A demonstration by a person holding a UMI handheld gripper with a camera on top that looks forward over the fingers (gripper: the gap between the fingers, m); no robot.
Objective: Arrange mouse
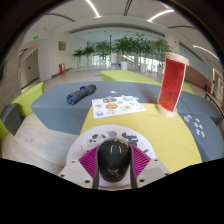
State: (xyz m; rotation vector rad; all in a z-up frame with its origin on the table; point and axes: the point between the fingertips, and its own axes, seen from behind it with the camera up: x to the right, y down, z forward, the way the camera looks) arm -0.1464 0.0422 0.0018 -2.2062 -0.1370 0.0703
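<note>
A black computer mouse [113,158] sits between my two fingers, whose pink pads [89,161] press on its left and right sides. My gripper [113,162] is shut on the mouse and holds it over the near edge of a yellow table [170,140]. The mouse's cable runs down from it towards me. A white mat [118,104] with printed figures lies on the table beyond the fingers.
A tall red cup [172,84] stands on the table to the far right of the white mat. A dark blue cloth [80,95] lies on a grey surface to the left. Green plants [125,47] stand at the back of the room.
</note>
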